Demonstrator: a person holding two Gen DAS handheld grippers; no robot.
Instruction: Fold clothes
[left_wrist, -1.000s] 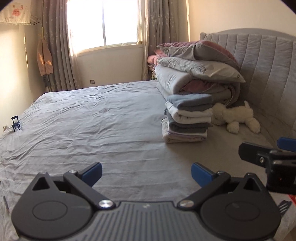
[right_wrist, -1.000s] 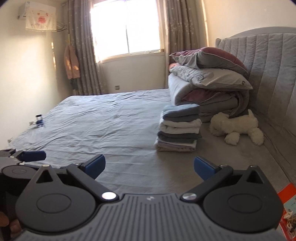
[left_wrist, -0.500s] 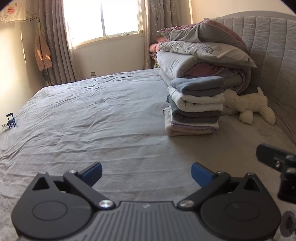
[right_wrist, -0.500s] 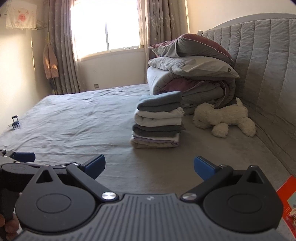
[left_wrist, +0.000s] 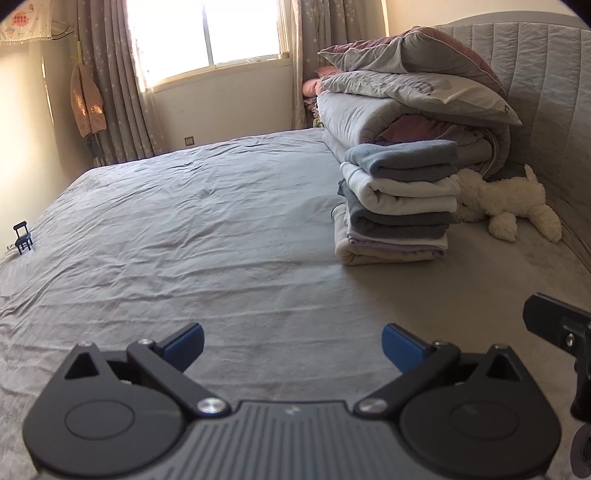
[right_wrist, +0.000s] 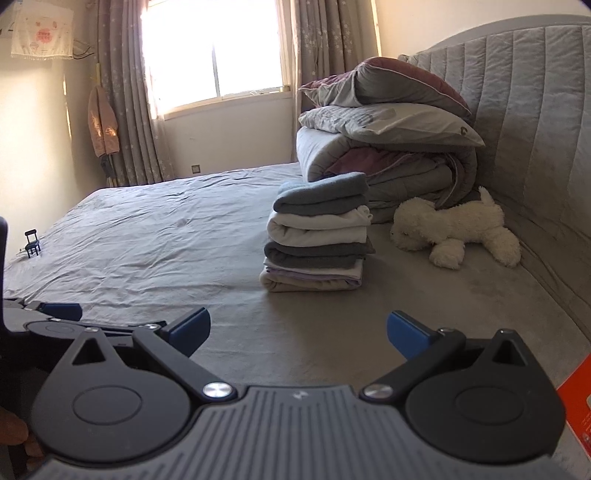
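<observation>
A neat stack of several folded clothes (left_wrist: 397, 203) (right_wrist: 317, 247) rests on the grey bed sheet (left_wrist: 192, 236) (right_wrist: 147, 243), blue-grey piece on top, beige at the bottom. My left gripper (left_wrist: 291, 345) hovers open over the near sheet, well short of the stack, nothing between its blue pads. My right gripper (right_wrist: 297, 332) is open too, empty, facing the stack from nearby. The left gripper's body shows at the left edge of the right wrist view; part of the right gripper's black frame shows at the right edge of the left wrist view.
Folded quilts and pillows (left_wrist: 410, 107) (right_wrist: 384, 147) pile up behind the stack against the padded headboard (right_wrist: 532, 110). A white plush dog (left_wrist: 506, 203) (right_wrist: 454, 229) lies to the right. A tiny blue toy chair (left_wrist: 22, 238) (right_wrist: 32, 242) stands at the bed's left edge. An orange box (right_wrist: 578, 406) lies near right.
Both grippers have moved closer to the folded stack, which now looks larger in both views. Both stay open and empty.
</observation>
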